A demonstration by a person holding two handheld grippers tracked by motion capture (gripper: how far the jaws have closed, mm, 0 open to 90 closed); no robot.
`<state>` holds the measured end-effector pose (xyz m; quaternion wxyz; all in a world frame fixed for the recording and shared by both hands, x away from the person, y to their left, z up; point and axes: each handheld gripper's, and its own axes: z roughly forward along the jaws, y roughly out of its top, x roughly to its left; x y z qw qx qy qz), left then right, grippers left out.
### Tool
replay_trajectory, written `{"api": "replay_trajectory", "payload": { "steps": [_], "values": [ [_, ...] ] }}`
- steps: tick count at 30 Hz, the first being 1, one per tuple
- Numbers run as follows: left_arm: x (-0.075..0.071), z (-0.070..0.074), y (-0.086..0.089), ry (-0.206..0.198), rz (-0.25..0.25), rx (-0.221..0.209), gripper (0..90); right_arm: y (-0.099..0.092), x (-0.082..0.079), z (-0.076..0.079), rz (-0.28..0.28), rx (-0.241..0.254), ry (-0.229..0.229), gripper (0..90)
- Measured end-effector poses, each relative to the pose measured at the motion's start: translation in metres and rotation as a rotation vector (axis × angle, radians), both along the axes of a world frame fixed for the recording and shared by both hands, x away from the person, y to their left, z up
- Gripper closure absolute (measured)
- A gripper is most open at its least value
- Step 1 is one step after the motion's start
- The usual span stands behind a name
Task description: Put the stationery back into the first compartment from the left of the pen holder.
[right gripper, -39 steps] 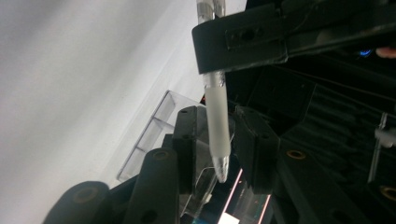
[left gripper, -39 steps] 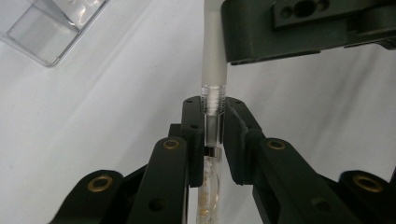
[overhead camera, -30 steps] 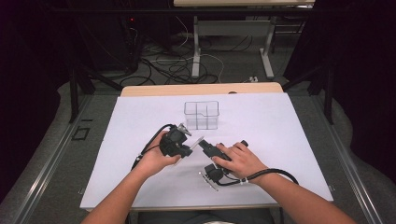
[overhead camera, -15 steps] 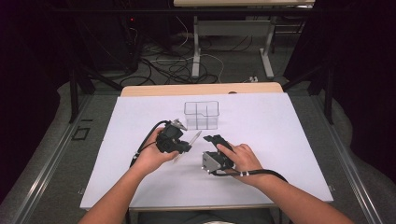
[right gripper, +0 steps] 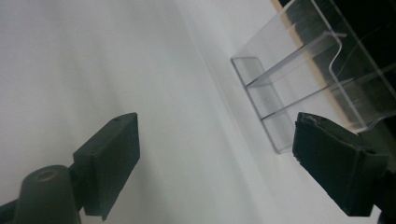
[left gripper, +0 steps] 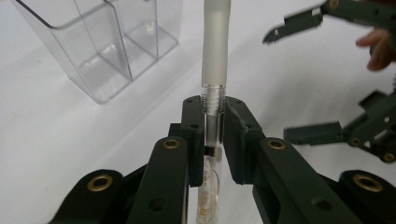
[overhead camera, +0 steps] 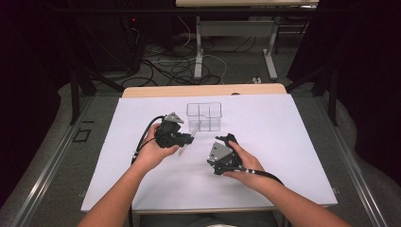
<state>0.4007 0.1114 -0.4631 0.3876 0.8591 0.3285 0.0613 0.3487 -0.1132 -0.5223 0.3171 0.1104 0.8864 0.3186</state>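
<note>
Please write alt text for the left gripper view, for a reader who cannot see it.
The left gripper is shut on a clear pen that points away over the white table. A clear divided organizer stands at upper left, and the right gripper, jaws open, is at right.

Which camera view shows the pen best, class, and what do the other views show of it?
The left gripper view: the pen stands close up, clamped between the left gripper pads, its frosted cap and clear barrel plain. The high view gives it small, a thin sliver at that gripper, pointing toward the clear organiser. The right gripper view looks at the organiser instead.
</note>
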Motion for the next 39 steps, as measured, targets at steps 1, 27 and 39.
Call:
{"api": "replay_trajectory", "payload": {
  "steps": [1, 27, 39],
  "values": [
    [0.002, 0.002, 0.001, -0.009, 0.007, -0.008, 79.5, -0.001, 0.0, 0.0, -0.009, 0.012, 0.021, 12.0],
    [0.069, 0.035, -0.005, -0.236, 0.237, -0.243, 79.6, -0.04, 0.012, -0.007, -0.226, 0.405, 0.316, 0.0],
    [0.094, 0.026, -0.017, -0.277, 0.277, -0.277, 79.6, -0.044, 0.011, -0.013, -0.247, 0.416, 0.335, 0.0]
  ]
}}
